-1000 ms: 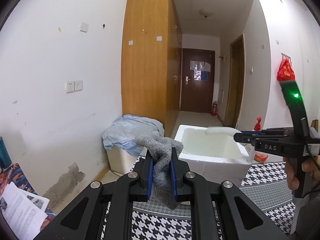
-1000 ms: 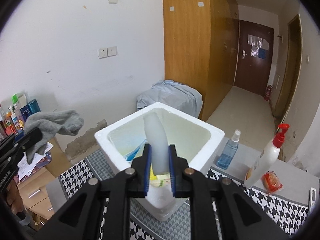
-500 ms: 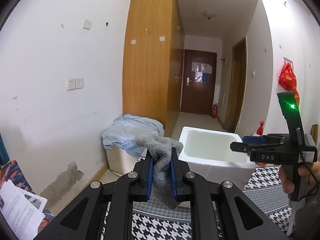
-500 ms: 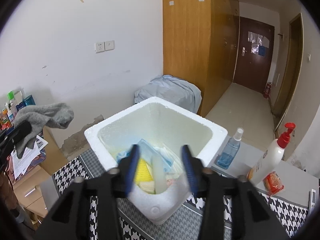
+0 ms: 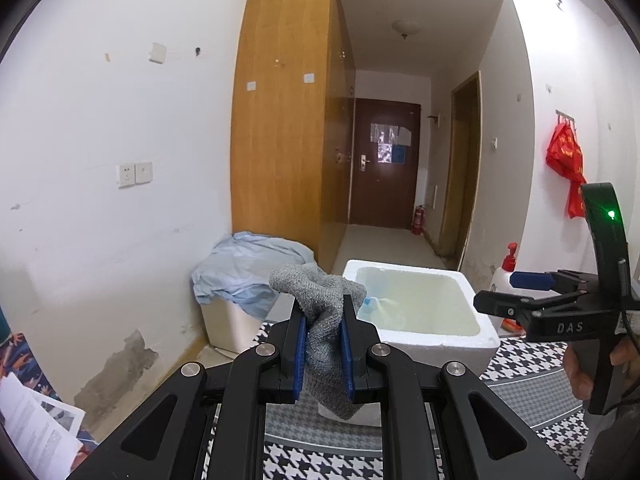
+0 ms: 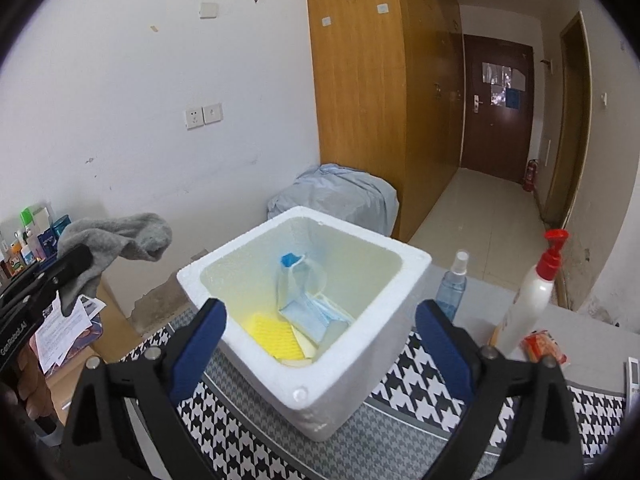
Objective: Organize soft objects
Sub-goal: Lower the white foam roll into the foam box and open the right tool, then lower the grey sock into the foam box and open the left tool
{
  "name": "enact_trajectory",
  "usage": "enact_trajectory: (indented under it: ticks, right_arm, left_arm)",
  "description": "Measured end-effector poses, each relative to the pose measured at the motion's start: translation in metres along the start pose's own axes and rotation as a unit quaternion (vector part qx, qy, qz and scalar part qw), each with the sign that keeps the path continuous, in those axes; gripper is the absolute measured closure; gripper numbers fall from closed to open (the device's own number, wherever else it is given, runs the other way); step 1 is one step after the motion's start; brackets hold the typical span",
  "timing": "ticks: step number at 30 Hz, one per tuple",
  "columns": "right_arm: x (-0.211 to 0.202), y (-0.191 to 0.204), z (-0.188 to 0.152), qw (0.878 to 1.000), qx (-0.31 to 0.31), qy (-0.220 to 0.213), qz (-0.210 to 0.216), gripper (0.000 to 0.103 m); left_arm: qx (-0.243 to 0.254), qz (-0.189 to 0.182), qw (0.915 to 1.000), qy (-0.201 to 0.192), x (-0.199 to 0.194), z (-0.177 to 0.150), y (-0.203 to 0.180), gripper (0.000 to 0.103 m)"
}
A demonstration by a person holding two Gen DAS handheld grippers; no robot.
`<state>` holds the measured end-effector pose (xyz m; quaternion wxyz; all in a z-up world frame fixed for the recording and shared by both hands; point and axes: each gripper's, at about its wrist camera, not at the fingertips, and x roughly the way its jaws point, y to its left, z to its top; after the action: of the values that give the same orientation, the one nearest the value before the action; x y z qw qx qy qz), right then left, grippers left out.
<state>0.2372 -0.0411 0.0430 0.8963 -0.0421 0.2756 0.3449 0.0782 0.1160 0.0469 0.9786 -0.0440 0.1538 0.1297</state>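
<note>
Left gripper [image 5: 323, 354] clamps grey sock [image 5: 324, 336] — right gripper [image 6: 320, 332] just opened wide, empty.

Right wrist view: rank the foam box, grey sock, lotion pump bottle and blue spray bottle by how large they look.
1. White foam box, clearly largest.
2. Grey sock and white lotion pump bottle: alike in extent, and they differ in nearness, so no ranking.
3. Blue spray bottle, smallest.

Grey sock [image 5: 325, 344] hides foam box [image 5: 440, 336] near corner; remote [image 6: 632, 376] cut by edge.
</note>
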Motion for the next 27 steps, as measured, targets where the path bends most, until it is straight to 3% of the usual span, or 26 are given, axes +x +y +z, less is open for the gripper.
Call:
enact_trajectory:
  ticks: [13,27]
  right_arm:
    - [-0.021,-0.005,-0.011,1.0,-0.004,-0.011,-0.015,0.002]
    - [-0.053,-0.019,-0.027,0.999,0.014,-0.025,-0.046,0.001]
  left_arm:
    - [0.01,-0.022,0.9997,-0.005,0.008,0.011,-0.012,0.087]
    - [0.029,-0.074,0.9969,0.002,0.029,0.021,-0.038,0.087]
